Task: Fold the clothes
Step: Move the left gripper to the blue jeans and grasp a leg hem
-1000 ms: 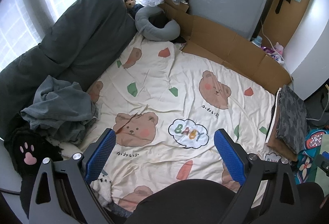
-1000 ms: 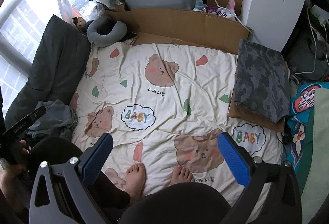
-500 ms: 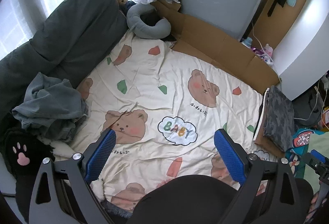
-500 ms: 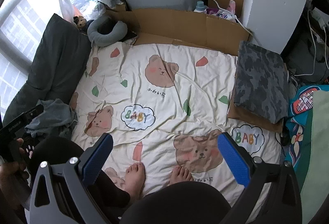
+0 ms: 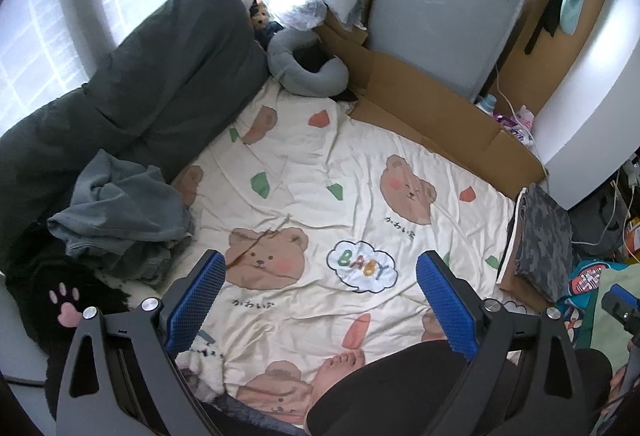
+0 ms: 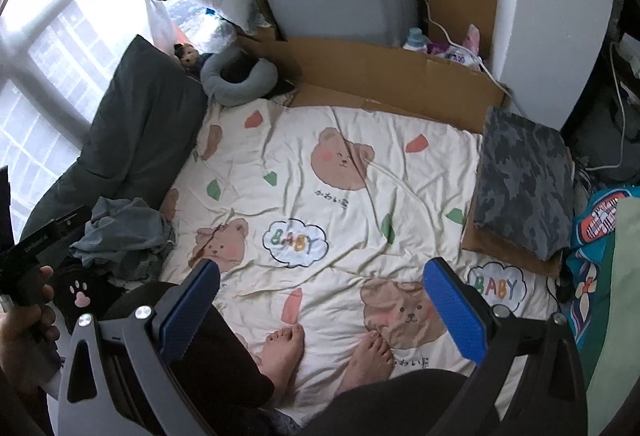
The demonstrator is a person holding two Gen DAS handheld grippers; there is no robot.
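The middle of the bear-print quilt (image 6: 320,196) lies bare and open. Crumpled grey clothes (image 5: 120,212) crowd its left edge against the dark cushion (image 5: 160,84); a folded camouflage stack (image 6: 524,180) borders the right, seemingly on cardboard; bare feet (image 6: 324,352) occupy the near edge.

Both wrist views are held high, angled steeply down from the near edge. The bear-print quilt (image 5: 320,196) (image 6: 340,204) is shared by both; the left view is set further left, facing slightly rightward.
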